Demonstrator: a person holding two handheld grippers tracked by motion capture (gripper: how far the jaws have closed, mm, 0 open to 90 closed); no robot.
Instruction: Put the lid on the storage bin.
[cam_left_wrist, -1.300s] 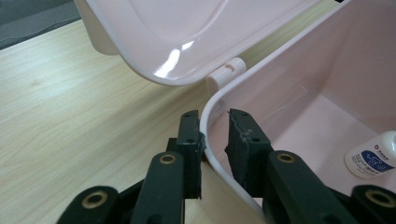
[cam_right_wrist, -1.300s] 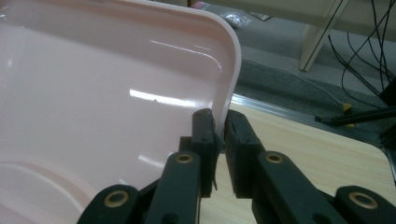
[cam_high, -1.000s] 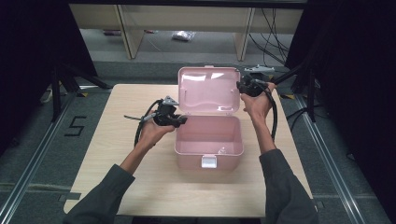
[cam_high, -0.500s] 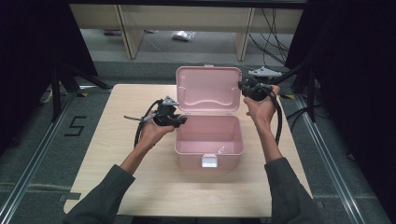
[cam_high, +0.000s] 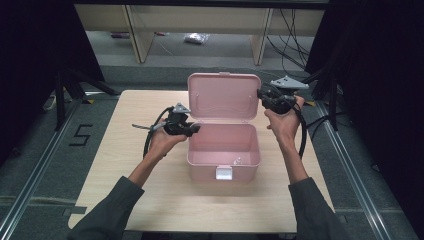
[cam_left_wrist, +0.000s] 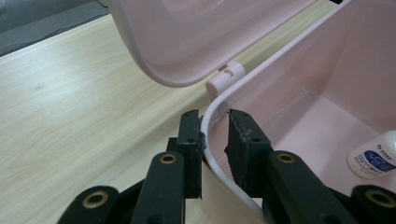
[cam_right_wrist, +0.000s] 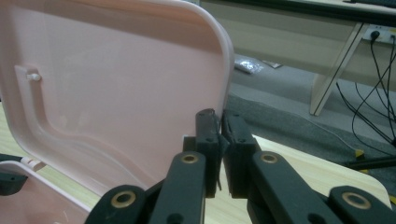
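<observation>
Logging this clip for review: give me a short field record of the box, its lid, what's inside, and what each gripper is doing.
box: pink plastic box on the wooden table, latch side toward the person
lid: pink lid open, standing about upright on its rear hinge
contents: one small white bottle with a blue label on the box floor
left gripper: jaws astride the box's left wall near the hinge, one jaw outside, one inside
right gripper: clamped on the lid's right edge
</observation>
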